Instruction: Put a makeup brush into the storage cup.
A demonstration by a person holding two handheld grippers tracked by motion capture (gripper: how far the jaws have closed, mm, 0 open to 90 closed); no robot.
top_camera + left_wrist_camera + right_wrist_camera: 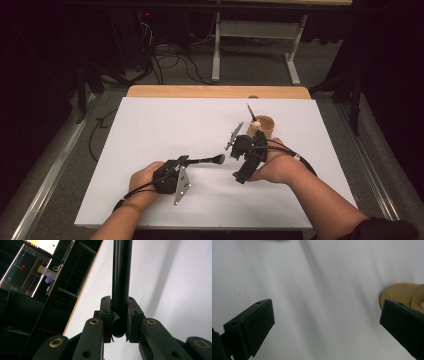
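Left gripper (186,161) clamps a smooth black brush (206,160); right gripper (324,325) gapes empty near what looks like a wooden cup (265,125).

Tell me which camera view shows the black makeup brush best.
The high view: the whole makeup brush shows there, handle clamped in the left hand-held gripper, bristles pointing toward the wooden cup. The left gripper view gives a close look at its black handle pinched between the jaws, bristles out of frame.

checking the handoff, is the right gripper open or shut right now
Open. In the right gripper view the right gripper has its jaws far apart with bare white table between them; the wooden cup sits beside one jaw, ungripped.
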